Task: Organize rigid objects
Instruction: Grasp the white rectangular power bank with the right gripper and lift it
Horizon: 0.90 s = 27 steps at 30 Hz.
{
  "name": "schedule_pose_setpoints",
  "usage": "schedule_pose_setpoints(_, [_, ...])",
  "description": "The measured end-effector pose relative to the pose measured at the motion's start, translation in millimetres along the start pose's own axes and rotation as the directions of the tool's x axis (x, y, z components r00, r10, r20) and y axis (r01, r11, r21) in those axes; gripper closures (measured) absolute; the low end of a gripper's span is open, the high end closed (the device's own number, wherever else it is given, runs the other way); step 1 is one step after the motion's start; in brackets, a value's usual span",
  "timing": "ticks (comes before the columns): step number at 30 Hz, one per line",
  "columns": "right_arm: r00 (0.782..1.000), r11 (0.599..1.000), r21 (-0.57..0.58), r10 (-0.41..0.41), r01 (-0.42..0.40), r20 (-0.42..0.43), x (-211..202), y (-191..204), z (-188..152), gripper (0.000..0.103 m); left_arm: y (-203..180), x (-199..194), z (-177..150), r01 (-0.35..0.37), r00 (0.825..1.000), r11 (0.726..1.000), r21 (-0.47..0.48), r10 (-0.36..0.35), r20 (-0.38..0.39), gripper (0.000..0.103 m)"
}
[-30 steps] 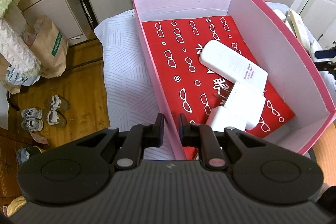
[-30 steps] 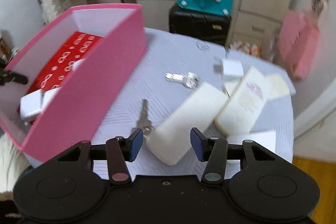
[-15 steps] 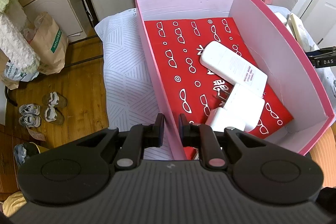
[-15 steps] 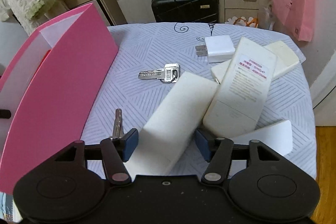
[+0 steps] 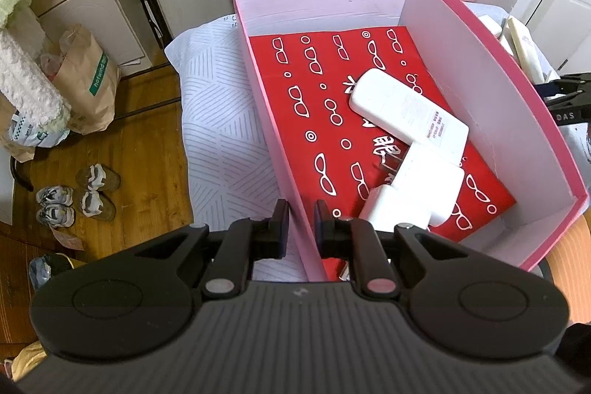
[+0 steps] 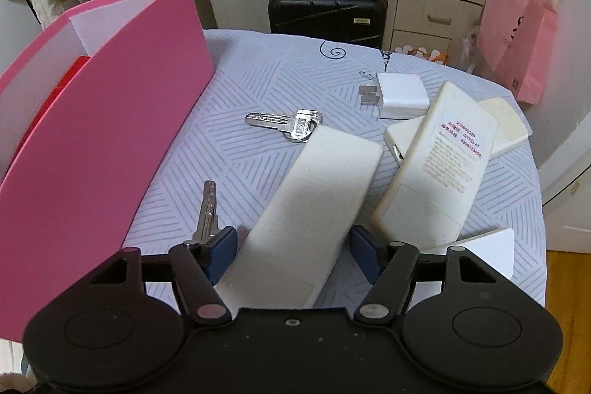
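My left gripper is shut on the left wall of the pink box, one finger on each side. The box has a red patterned floor and holds a white remote and two white chargers. My right gripper is open, its fingers on either side of a white remote lying face down on the table. The pink box stands to its left. Another remote, a white charger and two keys lie on the cloth.
A cream block lies under the labelled remote and a white card at the right. The round table has a white patterned cloth. A black suitcase with a teal bag stands behind it; a pink bag hangs at the right.
My right gripper has swung away from the box and come down over the face-down remote, which now lies between its open fingers. My left gripper still holds the box wall.
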State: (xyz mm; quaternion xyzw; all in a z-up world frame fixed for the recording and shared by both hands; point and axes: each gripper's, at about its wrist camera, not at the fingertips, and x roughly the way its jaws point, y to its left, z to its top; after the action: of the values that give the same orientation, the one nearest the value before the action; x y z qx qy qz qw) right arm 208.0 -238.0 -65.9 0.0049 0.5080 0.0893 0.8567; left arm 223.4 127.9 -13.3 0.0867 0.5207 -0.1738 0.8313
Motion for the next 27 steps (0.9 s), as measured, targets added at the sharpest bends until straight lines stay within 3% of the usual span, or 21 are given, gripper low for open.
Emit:
schedule_pose_setpoints(4, [0.999,0.998,-0.041,-0.049,0.049,0.015,7.3,9.1,2.3,0.028,-0.5,-0.3,-0.3,-0.002,1.0,1.0,0.002,0.002,-0.003,0.09])
schedule_pose_setpoints(11, [0.996,0.996,-0.06,-0.059,0.063,0.066,1.2,13.6,-6.0,0.036,-1.7,-0.7,-0.3,-0.006,1.0,1.0,0.003,0.006,-0.002,0.09])
schedule_pose_setpoints(23, [0.997,0.996,-0.077,-0.037,0.042,0.068,-12.2,21.0,-14.7,0.042,-3.0,-3.4,-2.1,-0.007,1.0,1.0,0.004,0.007,0.001,0.09])
schedule_pose_setpoints(27, [0.999,0.996,-0.075,-0.034,0.037,0.029,-6.4,21.4,-10.9,0.042,-2.5,-4.1,-2.3,-0.009,1.0,1.0,0.005,0.009,0.002,0.09])
